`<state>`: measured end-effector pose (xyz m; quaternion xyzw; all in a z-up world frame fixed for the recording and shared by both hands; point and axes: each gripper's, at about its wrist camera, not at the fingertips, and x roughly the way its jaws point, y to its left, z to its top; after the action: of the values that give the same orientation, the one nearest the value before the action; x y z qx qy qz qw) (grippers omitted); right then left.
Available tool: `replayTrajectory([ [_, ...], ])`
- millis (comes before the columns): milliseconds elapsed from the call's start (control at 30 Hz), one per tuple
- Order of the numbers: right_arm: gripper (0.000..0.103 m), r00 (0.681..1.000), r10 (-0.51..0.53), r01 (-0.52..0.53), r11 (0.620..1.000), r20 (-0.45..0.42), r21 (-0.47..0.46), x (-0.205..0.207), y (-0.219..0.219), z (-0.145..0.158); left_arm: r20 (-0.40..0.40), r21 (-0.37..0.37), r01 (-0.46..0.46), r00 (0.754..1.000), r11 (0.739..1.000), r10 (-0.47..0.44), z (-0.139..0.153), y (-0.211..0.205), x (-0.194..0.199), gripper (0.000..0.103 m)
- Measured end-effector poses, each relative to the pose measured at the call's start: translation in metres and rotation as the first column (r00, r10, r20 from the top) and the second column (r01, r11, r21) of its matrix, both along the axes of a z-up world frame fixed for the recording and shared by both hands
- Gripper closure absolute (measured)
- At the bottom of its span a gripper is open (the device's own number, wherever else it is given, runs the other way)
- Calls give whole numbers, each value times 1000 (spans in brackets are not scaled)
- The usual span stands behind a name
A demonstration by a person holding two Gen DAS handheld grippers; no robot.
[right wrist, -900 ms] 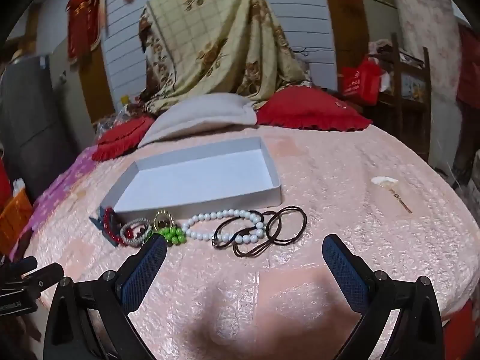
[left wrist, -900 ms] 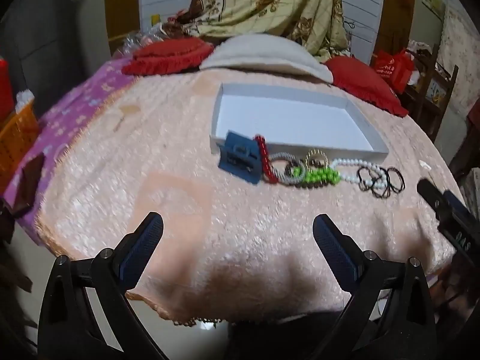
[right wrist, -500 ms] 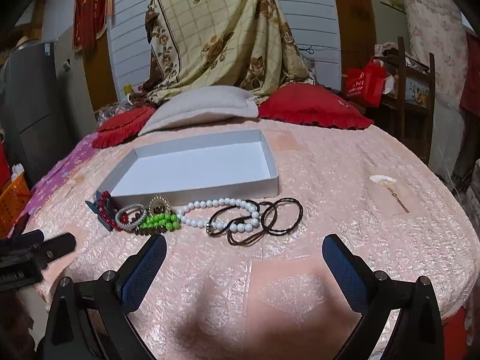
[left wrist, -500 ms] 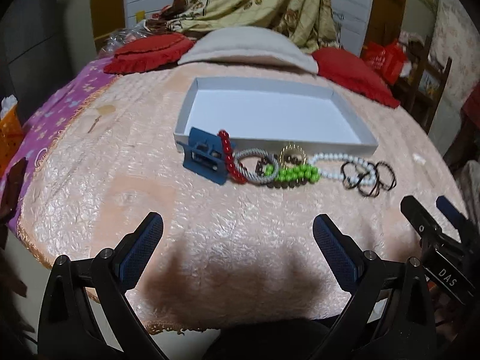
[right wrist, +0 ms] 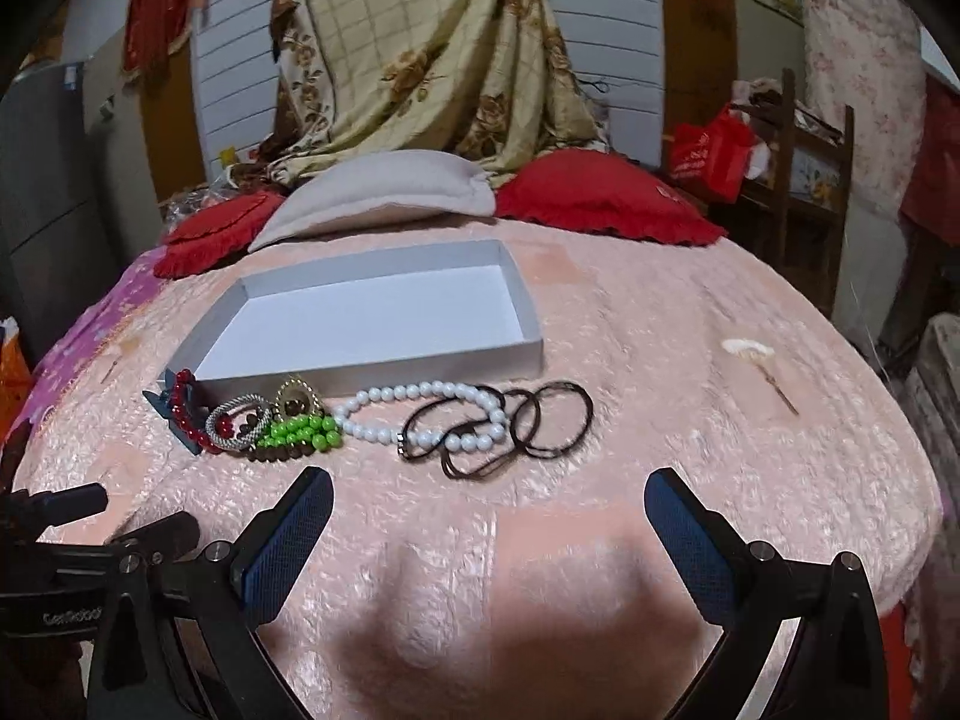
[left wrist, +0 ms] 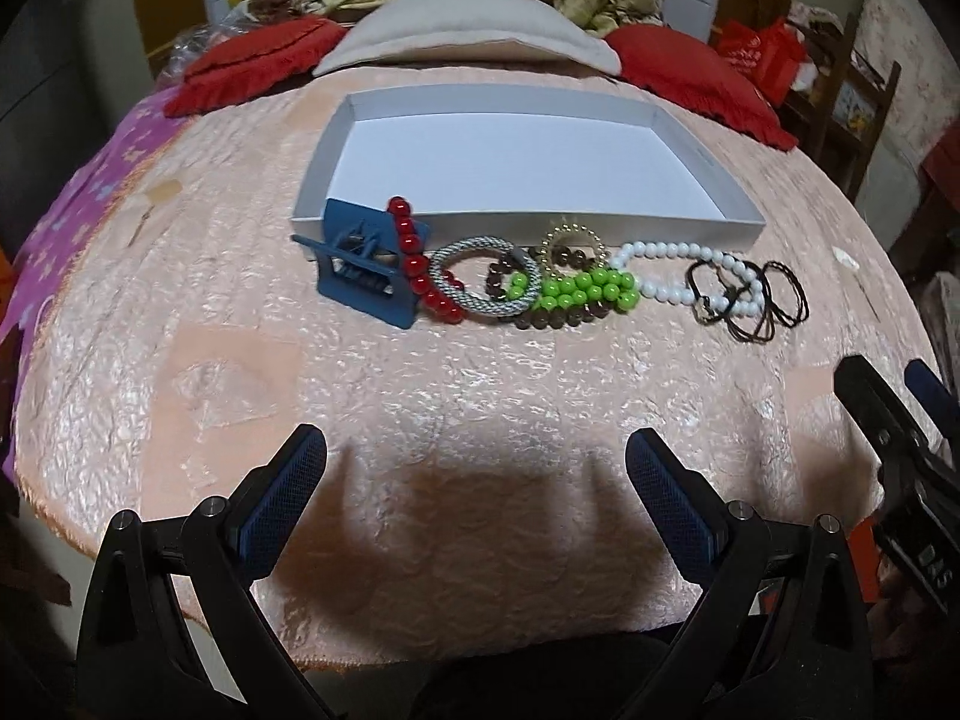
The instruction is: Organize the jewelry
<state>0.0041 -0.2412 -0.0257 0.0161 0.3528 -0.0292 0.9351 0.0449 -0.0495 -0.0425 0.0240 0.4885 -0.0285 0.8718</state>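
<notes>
While both tools hover low over the near edge of the bed, the left gripper (left wrist: pixel 474 480) stands spread wide with nothing between its blue-padded fingers (left wrist: pixel 282 501), and the right gripper (right wrist: pixel 489 525) is spread just as wide and equally bare. Neither touches the bedspread or any piece of jewelry.

Ahead of the left gripper, across a bare stretch of crinkled peach bedspread (left wrist: pixel 468 396), the jewelry lies in a row. From its left side runs a blue plastic hair claw clip (left wrist: pixel 366 276), a red glossy bead bracelet (left wrist: pixel 420 273) leaning on the clip, a grey woven cord ring (left wrist: pixel 480 276), a gold wire coil ring (left wrist: pixel 573 243), a bright green bead bracelet (left wrist: pixel 585 291) over dark brown beads, a white pearl bead strand (left wrist: pixel 678 267), and thin black elastic hair loops (left wrist: pixel 762 300) at the far right. The pieces overlap or touch their neighbours.

Just beyond the row sits a shallow white rectangular cardboard tray (left wrist: pixel 522 222), its near wall touching the clip and the gold ring.

Seen from the right gripper, the pearl strand (right wrist: pixel 432 411) and black loops (right wrist: pixel 540 426) lie straight ahead and close, with the tray (right wrist: pixel 372 369) behind them. Open bedspread stretches to the right of that gripper, where a small pale shell-like piece with a thin pin (right wrist: pixel 759 363) lies well apart. Red cushions (right wrist: pixel 606 198) and a beige pillow (right wrist: pixel 384 192) bound the far edge.
</notes>
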Motion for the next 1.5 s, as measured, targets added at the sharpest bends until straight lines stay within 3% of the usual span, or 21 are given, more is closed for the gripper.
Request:
replayTrajectory([
  [100,0,1000,-13,12,999,5,30,-11,-1,-2,26,24,-1,1000,1000,0,1,0,0,2],
  [233,0,1000,-14,14,998,-2,62,-11,4,-6,23,-8,-33,999,999,33,3,5,-1,2],
  [367,0,999,1,-1,1000,42,2,-2,8,-8,30,4,-66,997,998,66,5,7,-3,2],
  [533,0,997,15,-20,998,81,66,7,4,-2,41,23,-97,994,995,96,8,8,-7,2],
  [667,0,996,24,-28,998,81,52,-3,2,1,71,47,-122,990,991,118,12,9,-12,2],
  [967,0,995,-14,10,999,100,42,-20,-17,6,67,25,-117,991,993,115,11,11,-12,2],
  [1500,0,996,26,-27,1000,90,11,-15,-5,-1,38,-48,-118,992,992,120,6,17,-10,2],
])
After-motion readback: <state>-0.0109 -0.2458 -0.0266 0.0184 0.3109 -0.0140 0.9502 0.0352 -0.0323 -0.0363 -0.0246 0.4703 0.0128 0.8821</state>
